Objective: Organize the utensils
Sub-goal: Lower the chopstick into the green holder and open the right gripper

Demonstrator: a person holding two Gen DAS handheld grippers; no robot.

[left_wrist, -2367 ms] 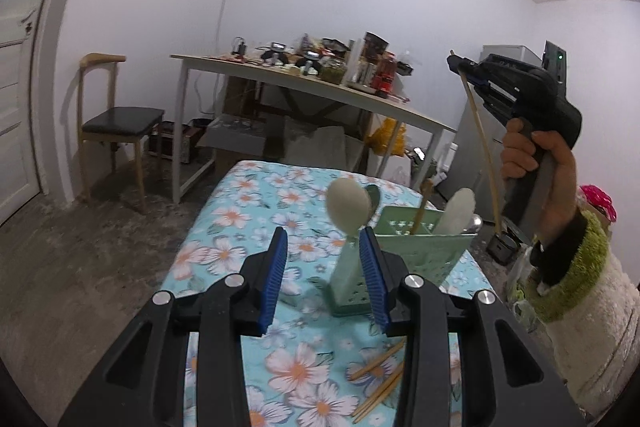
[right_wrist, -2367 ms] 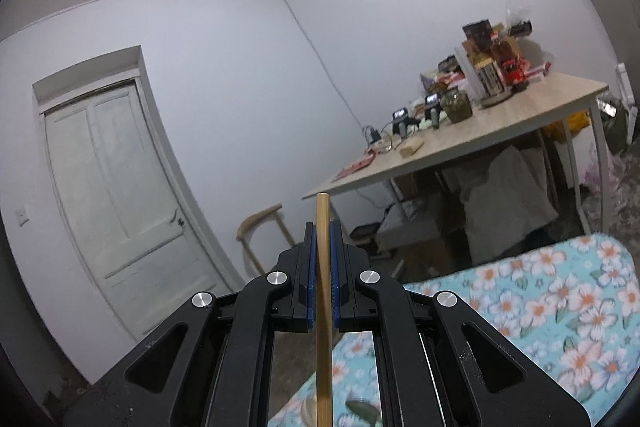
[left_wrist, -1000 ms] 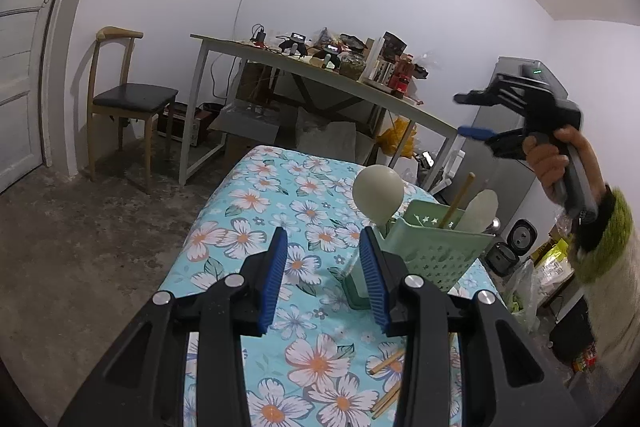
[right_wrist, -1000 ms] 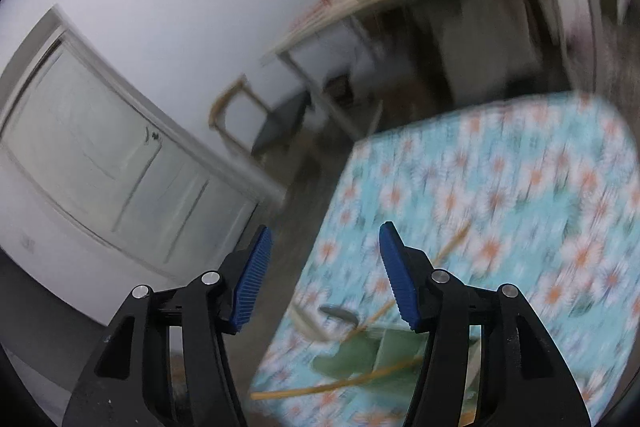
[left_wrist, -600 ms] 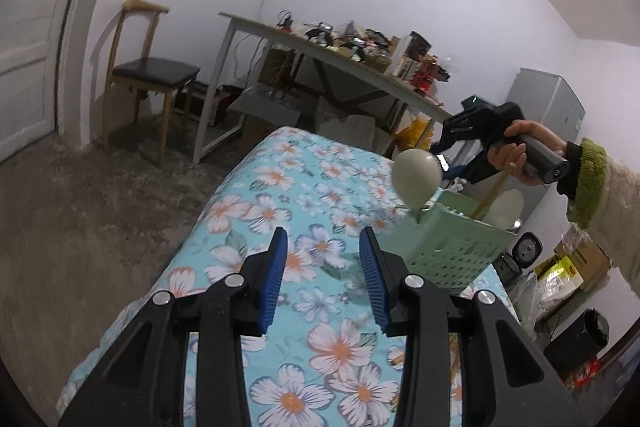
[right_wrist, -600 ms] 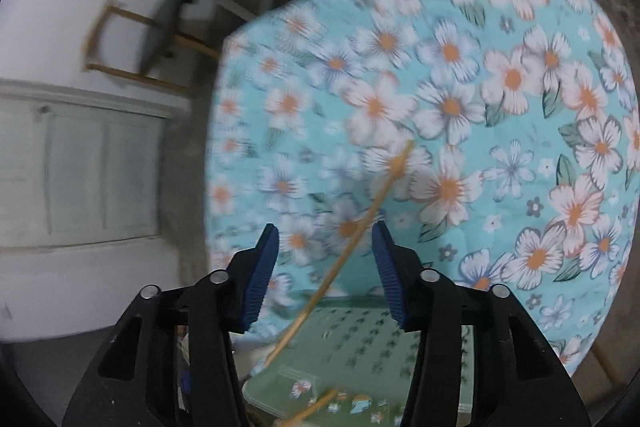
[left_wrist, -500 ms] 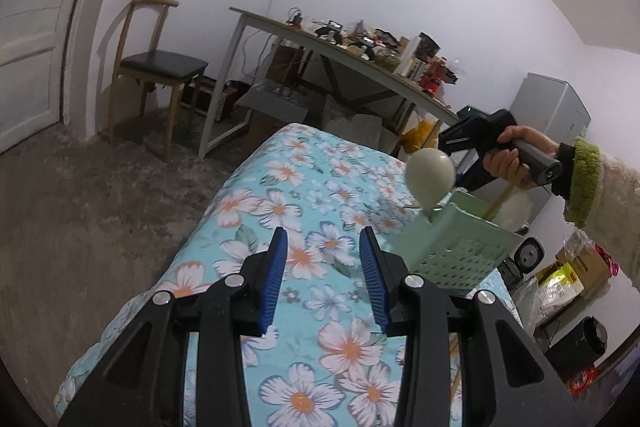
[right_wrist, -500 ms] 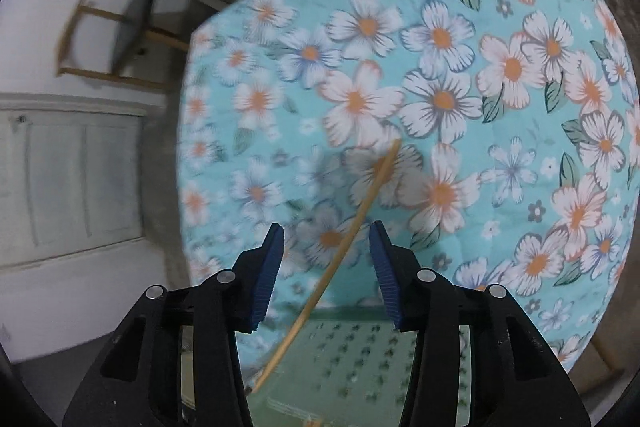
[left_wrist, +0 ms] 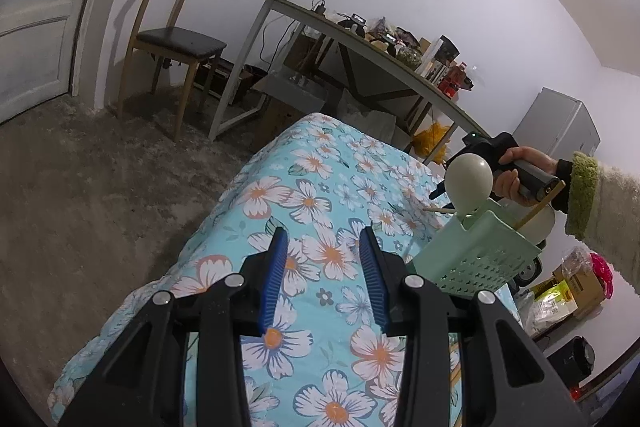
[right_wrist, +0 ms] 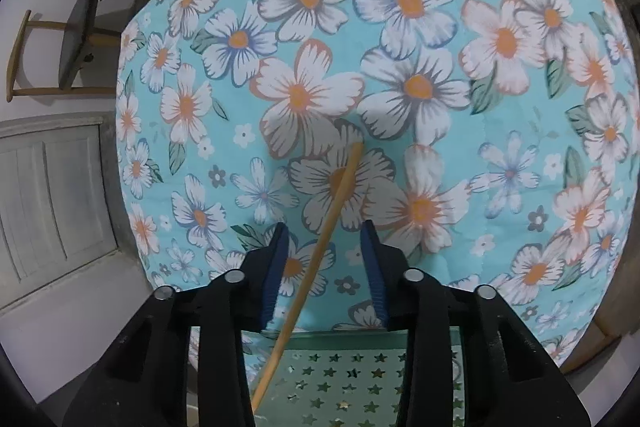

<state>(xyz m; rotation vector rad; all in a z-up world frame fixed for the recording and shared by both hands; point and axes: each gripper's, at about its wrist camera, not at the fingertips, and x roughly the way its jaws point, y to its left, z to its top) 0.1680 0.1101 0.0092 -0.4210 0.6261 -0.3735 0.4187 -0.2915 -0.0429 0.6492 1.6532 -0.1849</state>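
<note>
Below the right hand-held gripper (right_wrist: 322,263), a chopstick (right_wrist: 320,251) stands slanted in the green basket (right_wrist: 352,375), passing between jaws that have just been narrowing but do not touch it. Best lift clear without knocking it. Left hand-held gripper (left_wrist: 324,277): parted, empty, over the floral tabletop (left_wrist: 280,195), basket ahead to its right.

A pale green utensil basket (left_wrist: 476,259) with star-shaped holes stands at the right of the flowered surface (left_wrist: 312,195). A cream spoon (left_wrist: 469,183) rises bowl-up from its near corner, and a wooden chopstick (right_wrist: 316,251) leans out over its rim.
</note>
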